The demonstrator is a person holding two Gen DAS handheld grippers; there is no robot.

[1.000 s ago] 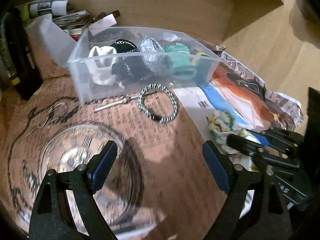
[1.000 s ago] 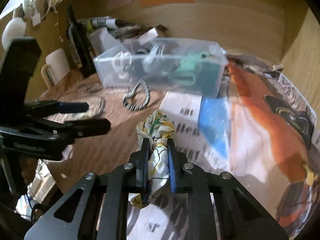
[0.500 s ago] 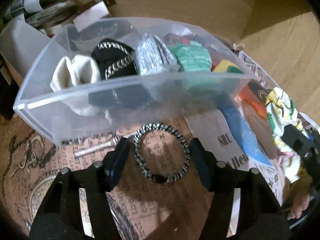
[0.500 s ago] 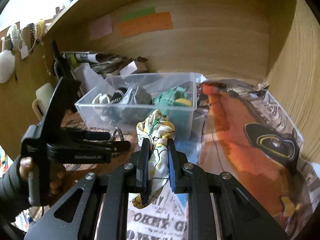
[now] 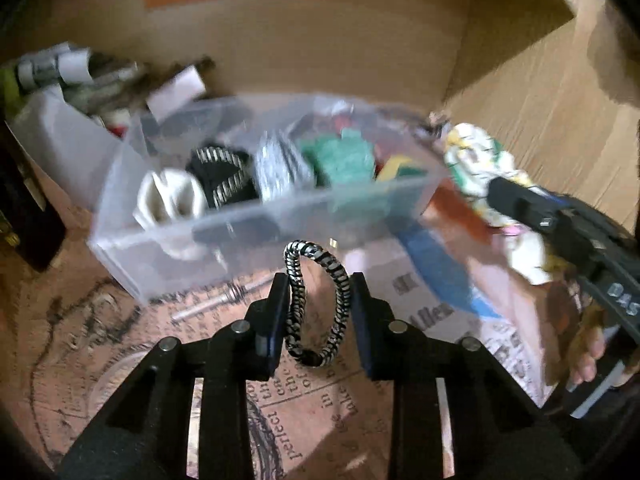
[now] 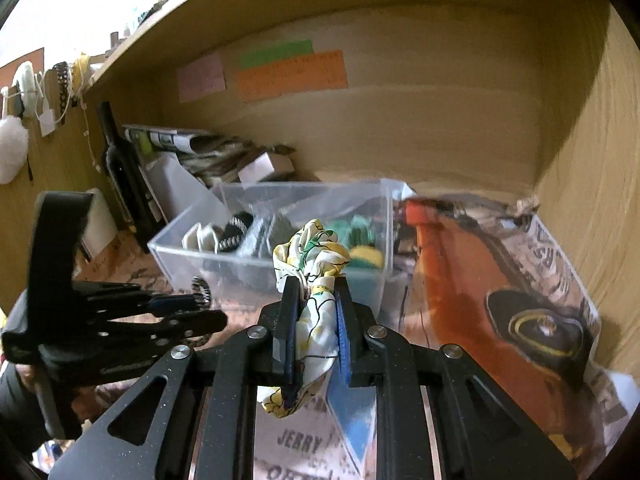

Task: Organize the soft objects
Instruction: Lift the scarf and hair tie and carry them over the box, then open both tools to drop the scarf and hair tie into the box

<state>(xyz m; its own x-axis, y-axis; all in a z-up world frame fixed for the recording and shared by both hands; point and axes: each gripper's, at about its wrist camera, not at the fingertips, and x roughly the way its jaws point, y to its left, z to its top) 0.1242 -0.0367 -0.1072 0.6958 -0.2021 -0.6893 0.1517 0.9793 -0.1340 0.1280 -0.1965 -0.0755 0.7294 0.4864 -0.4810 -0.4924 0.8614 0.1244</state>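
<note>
My left gripper [image 5: 318, 292] is shut on a black-and-white braided hair band [image 5: 316, 304] and holds it lifted just in front of the clear plastic bin [image 5: 224, 236]. My right gripper [image 6: 314, 300] is shut on a white floral scrunchie [image 6: 310, 256] and holds it in the air before the bin's right end [image 6: 384, 216]. The bin holds several soft items: a cream one [image 5: 168, 196], a black striped one [image 5: 224, 176], a grey one [image 5: 276, 168] and a green one [image 5: 340, 156]. The scrunchie and right gripper [image 5: 520, 204] show at the right of the left wrist view.
Newspaper sheets [image 6: 500, 280] cover the shelf floor. Wooden walls [image 6: 400, 128] close the back and right. A dark bottle [image 6: 120, 168], rolled papers [image 6: 168, 140] and boxes stand at the back left. A metal pin [image 5: 216, 300] lies before the bin.
My left gripper closed on the braided band and lifted it off the paper. My right gripper rose with the scrunchie towards the bin.
</note>
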